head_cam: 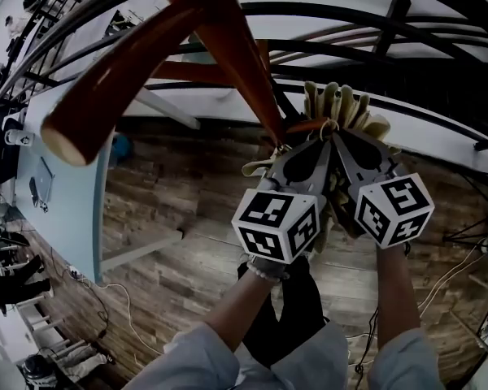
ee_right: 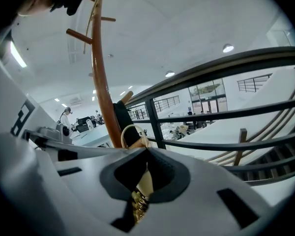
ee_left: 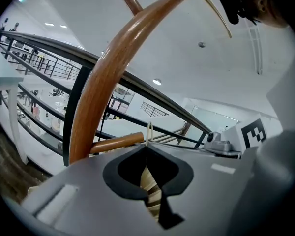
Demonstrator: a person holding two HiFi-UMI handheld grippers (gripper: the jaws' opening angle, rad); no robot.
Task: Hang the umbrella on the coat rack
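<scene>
**Head view.** Both grippers are raised side by side, their tips nearly touching. The left gripper (head_cam: 302,154) and the right gripper (head_cam: 351,154) meet at the top of the cream umbrella (head_cam: 342,104), whose folded fabric bunches just beyond their tips. A small strap loop (head_cam: 329,126) stands up between the two tips. An arm of the reddish wooden coat rack (head_cam: 228,39) comes down to just beside the left gripper's tip. A plank floor (head_cam: 171,242) lies far below.

**Left gripper view.** My left jaws are pressed together on cream umbrella material, with no gap visible. The thin loop rises straight ahead of the tips. A short wooden peg (ee_left: 119,142) lies just ahead and to the left, apart from the loop. A curved rack arm sweeps overhead. A dark railing (ee_left: 49,43) runs behind.

**Right gripper view.** My right jaws are likewise clamped on cream fabric, and the loop arches just ahead and to the left. The rack's post rises beyond it.

**Progress.** I judge that the umbrella has been lifted to the rack and the loop presented. The loop does not appear to be over any peg. What remains is to slip it on and release.
</scene>
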